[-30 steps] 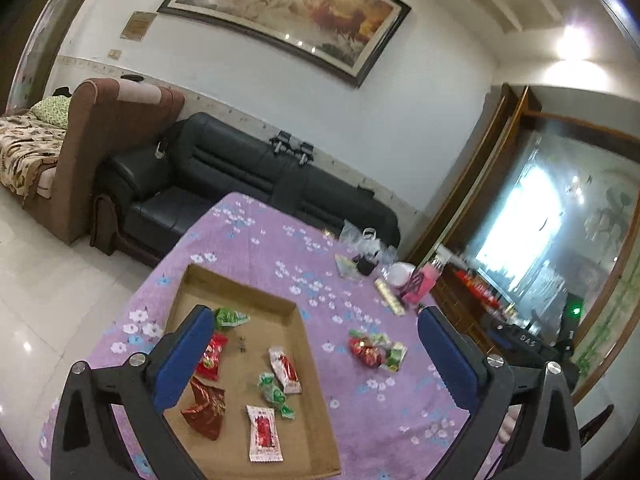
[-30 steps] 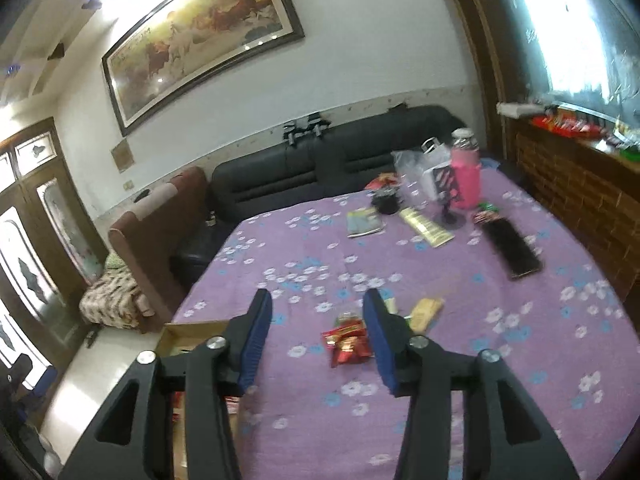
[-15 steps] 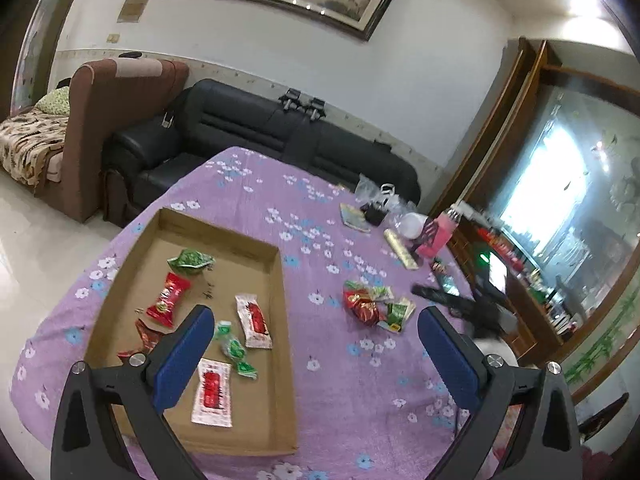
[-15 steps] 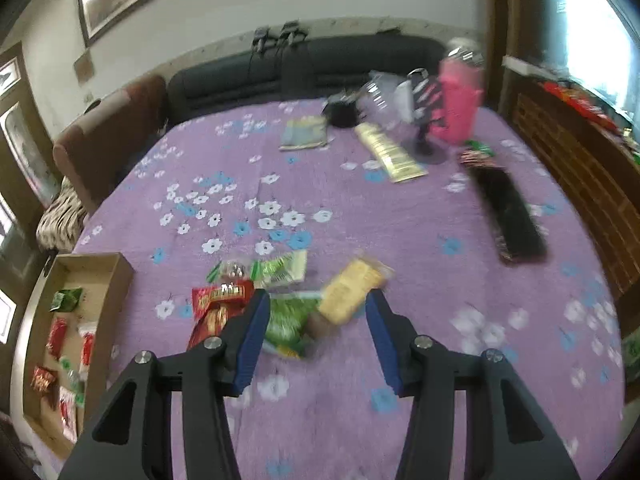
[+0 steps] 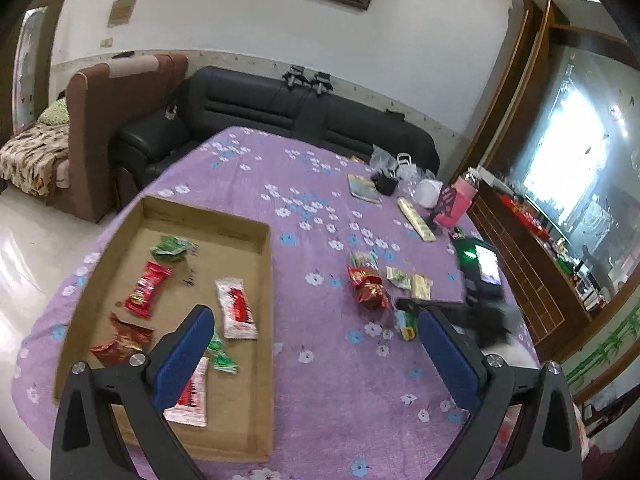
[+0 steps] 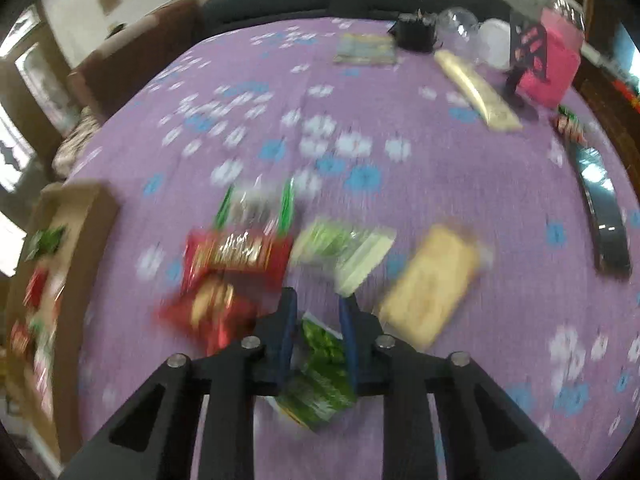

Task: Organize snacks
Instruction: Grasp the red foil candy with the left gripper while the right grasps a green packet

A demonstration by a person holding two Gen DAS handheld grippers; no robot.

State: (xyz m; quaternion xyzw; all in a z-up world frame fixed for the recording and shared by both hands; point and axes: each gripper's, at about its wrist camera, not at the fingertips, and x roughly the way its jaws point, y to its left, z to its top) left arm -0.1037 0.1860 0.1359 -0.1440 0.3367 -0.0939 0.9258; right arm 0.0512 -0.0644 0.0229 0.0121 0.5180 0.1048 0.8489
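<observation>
A cardboard tray (image 5: 264,264) lies on the purple flowered tablecloth at the left and holds several red, white and green snack packets. Loose snacks lie right of it: a red packet (image 5: 370,290), a pale green one (image 5: 398,278) and a yellow one (image 5: 421,286). My left gripper (image 5: 314,346) is open and empty above the tray's right wall. My right gripper (image 6: 318,316) has come down over a green packet (image 6: 322,376) that sits between its narrowed fingers; the view is blurred. The red packets (image 6: 236,254) and the yellow packet (image 6: 430,280) lie just beyond it.
At the table's far right stand a pink bottle (image 5: 458,204), a black phone stand, clear bags, a booklet (image 5: 364,188) and a long gold pack (image 5: 416,220). A black remote (image 6: 604,208) lies at the right. A black sofa sits behind the table.
My right gripper dropped toward the loose snacks and its fingers narrowed around the green packet. My left gripper tilted downward, so the tray and table now fill more of its view.
</observation>
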